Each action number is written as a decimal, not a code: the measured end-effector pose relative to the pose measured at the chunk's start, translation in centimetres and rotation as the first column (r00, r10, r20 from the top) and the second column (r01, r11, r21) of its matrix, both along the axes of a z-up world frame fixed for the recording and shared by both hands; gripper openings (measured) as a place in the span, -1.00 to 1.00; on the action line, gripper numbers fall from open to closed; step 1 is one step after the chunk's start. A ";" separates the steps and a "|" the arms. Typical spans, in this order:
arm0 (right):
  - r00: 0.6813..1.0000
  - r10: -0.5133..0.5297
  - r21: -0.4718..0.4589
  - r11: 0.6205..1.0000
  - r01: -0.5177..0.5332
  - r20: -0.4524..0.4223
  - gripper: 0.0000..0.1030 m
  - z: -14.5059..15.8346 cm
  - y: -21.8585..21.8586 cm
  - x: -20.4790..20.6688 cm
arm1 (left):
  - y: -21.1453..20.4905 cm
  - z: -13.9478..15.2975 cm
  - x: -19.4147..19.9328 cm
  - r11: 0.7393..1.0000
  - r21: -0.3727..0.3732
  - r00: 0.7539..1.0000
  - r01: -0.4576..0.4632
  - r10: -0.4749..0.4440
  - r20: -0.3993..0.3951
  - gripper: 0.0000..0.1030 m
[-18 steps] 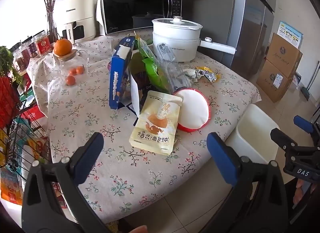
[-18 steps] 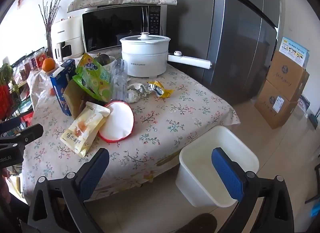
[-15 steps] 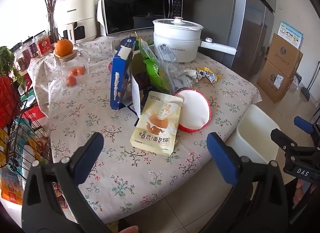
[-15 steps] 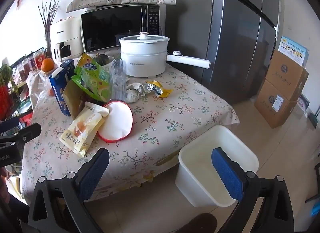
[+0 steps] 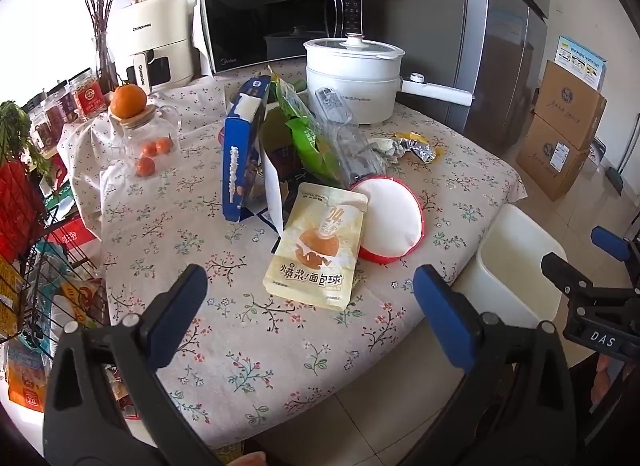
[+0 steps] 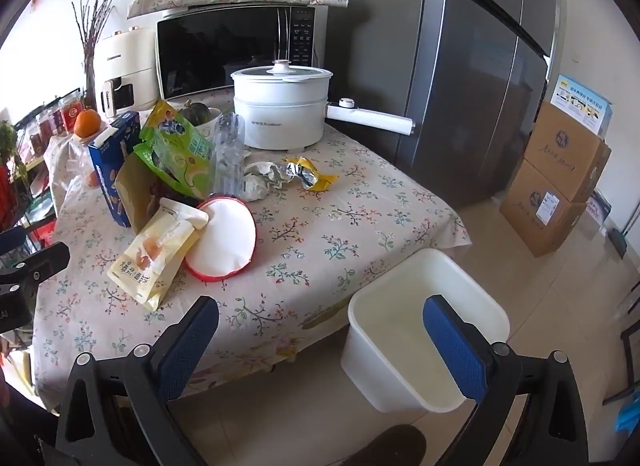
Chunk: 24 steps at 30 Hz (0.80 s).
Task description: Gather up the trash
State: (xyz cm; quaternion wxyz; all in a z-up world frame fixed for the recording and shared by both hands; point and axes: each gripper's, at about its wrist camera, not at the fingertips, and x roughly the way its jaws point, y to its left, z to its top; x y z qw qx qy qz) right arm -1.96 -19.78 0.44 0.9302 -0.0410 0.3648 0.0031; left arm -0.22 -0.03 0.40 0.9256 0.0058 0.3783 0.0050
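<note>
So there's a table with a flowery cloth, kind of a mess. Near the front lies a cream snack pouch, touching a red-rimmed white lid on its right. Behind those stand a blue box, a green bag and a clear bottle, all bunched together. Crumpled wrappers lie right of the bottle. Far back: a white pot, a microwave, an air fryer. Far left, a glass jar. A white bin stands on the tile floor, right of the table.
</note>
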 end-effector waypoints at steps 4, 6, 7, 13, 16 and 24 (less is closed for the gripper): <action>1.000 -0.006 0.001 1.000 0.006 -0.001 1.00 0.1 0.0 0.0 | 0.0 -0.1 -0.1 1.000 -0.007 1.000 0.003 -0.003 0.002 0.99; 1.000 -0.007 0.000 1.000 0.007 0.000 1.00 0.1 0.0 0.0 | 0.0 -0.2 0.0 1.000 -0.006 1.000 0.003 -0.003 0.001 0.98; 1.000 -0.007 0.000 1.000 0.007 0.000 1.00 0.1 0.0 0.0 | 0.0 -0.2 0.0 1.000 -0.007 1.000 0.003 -0.003 -0.001 0.99; 1.000 -0.007 0.000 1.000 0.007 0.002 1.00 0.1 -0.1 0.1 | -0.1 -0.3 -0.1 1.000 -0.011 1.000 0.011 -0.011 -0.007 0.99; 1.000 -0.009 0.001 1.000 0.009 0.003 1.00 0.2 -0.1 0.1 | -0.2 -0.4 -0.1 1.000 -0.010 1.000 0.016 -0.016 -0.009 0.99; 1.000 -0.008 0.001 1.000 0.008 0.003 1.00 0.2 -0.1 0.1 | -0.2 -0.4 -0.1 1.000 -0.012 1.000 0.022 -0.022 -0.012 0.99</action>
